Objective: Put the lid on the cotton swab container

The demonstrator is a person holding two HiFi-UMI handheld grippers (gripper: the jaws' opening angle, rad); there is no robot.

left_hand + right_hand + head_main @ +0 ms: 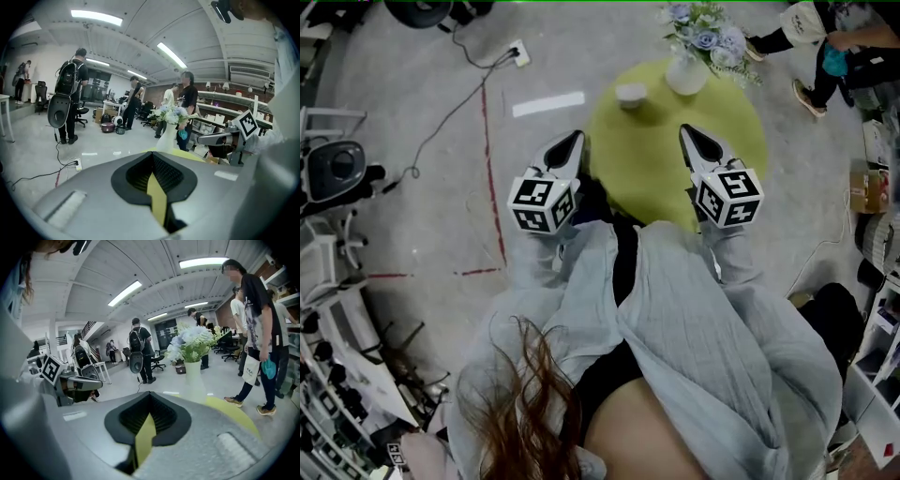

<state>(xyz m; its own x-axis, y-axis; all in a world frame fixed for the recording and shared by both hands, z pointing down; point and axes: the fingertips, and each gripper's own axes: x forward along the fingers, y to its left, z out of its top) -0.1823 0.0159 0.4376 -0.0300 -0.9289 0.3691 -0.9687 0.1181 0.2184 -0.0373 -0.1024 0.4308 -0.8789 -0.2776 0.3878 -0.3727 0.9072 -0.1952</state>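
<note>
A small white round container (pixel 630 94) stands at the far side of a round yellow-green table (pixel 722 131), and I cannot make out a separate lid. My left gripper (pixel 572 139) hovers at the table's left edge and is shut with nothing in it. My right gripper (pixel 689 133) hangs above the table's near right part, also shut and empty. In the left gripper view the jaws (pixel 152 157) meet at their tips, with the table showing yellow through the slit. The right gripper view shows the same closed jaws (pixel 149 397). Neither gripper view shows the container.
A white vase of flowers (pixel 686 70) stands on the table right of the container, also in view as vase (pixel 165 138) and vase (pixel 193 380). A power strip (pixel 518 53) and cable lie on the floor at left. Several people stand around; one person (pixel 825 42) is close at the upper right.
</note>
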